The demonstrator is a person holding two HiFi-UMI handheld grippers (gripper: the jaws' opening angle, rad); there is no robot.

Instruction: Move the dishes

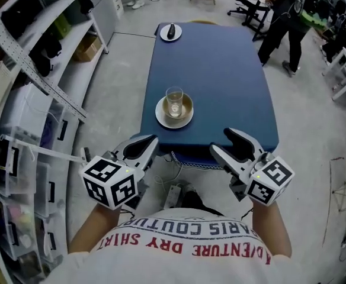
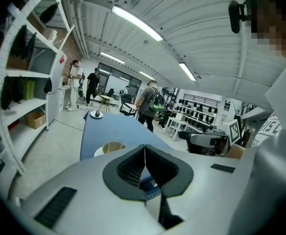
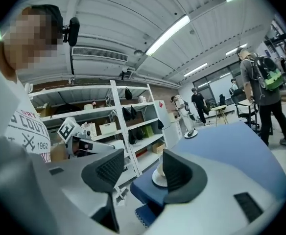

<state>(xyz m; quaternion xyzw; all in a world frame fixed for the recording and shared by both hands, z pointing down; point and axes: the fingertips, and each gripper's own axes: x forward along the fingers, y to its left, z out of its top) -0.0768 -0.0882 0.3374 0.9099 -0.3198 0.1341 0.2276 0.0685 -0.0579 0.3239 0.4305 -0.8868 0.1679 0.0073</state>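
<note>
- Two sets of dishes sit on the long dark-blue desk (image 1: 220, 70). Near its close end is a round white plate (image 1: 161, 117) carrying a shallow tan dish (image 1: 187, 106), with a clear drinking glass (image 1: 174, 101) standing upright in the dish. At the far end is a small white plate (image 1: 163, 34) with a dark oblong object (image 1: 171, 31) lying on it, too small to identify.
- The near stack is nested, so it could probably travel as one load. The glass stands loose on top, though, so the plate would need to stay level.
- The left claw (image 1: 144, 148) has its jaws pressed together with nothing between them. It hangs just short of the desk's near edge, to the left of the stack and touching no dish.
- The right claw (image 1: 229, 145) has its jaws spread apart and is empty. It is level with the left claw, off to the right of the stack, and the white plate shows beyond its jaws in the right gripper view.
- Both claws are close to the person's body, which reads as a ready stance, and no dish has been lifted yet.
- The open right claw seems better placed for a first reach at the white plate's rim. The left claw would have to open before it could help.
</note>
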